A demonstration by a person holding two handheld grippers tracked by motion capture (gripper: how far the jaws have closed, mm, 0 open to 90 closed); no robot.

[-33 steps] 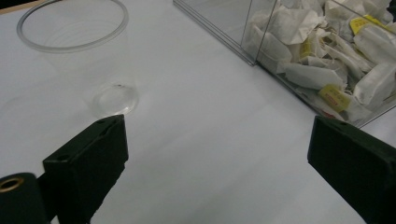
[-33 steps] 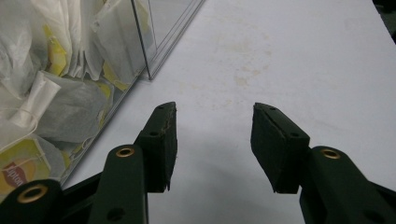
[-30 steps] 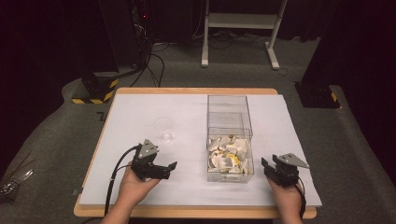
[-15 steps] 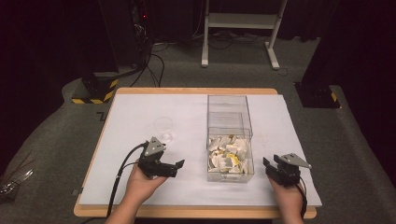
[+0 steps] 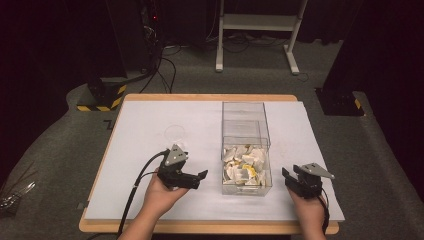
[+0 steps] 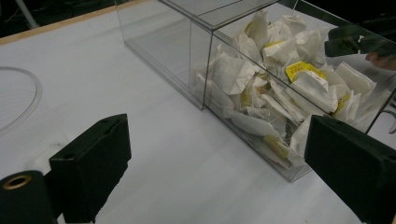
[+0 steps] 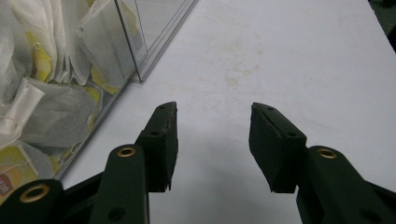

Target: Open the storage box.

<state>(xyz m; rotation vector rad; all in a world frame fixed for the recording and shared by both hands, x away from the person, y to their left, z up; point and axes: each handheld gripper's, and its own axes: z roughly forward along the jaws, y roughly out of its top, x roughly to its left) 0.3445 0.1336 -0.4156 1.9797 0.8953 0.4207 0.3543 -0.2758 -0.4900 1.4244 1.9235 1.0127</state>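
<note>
A clear plastic box (image 5: 246,120) stands on the white table top (image 5: 140,125), and its near half is packed with white and yellow tea bags (image 5: 245,169). My left gripper (image 5: 199,180) hovers just left of the box, tilted toward it. It is open and its wide-set jaws (image 6: 219,172) frame the box's near corner and the tea bags (image 6: 275,84) behind the wall. My right gripper (image 5: 291,181) rests near the front edge, right of the box. It is open with bare table between its pads (image 7: 212,140), and its jaws have just been closing a little.
A clear round lid (image 5: 175,132) lies on the table behind the left gripper, curving in at the left (image 6: 21,100) of the left gripper view. The box's far half is empty. Dark floor, cables and a white stand's legs (image 5: 255,35) lie beyond the table.
My left gripper has moved right toward the box and risen slightly. The right gripper has stayed in place.
</note>
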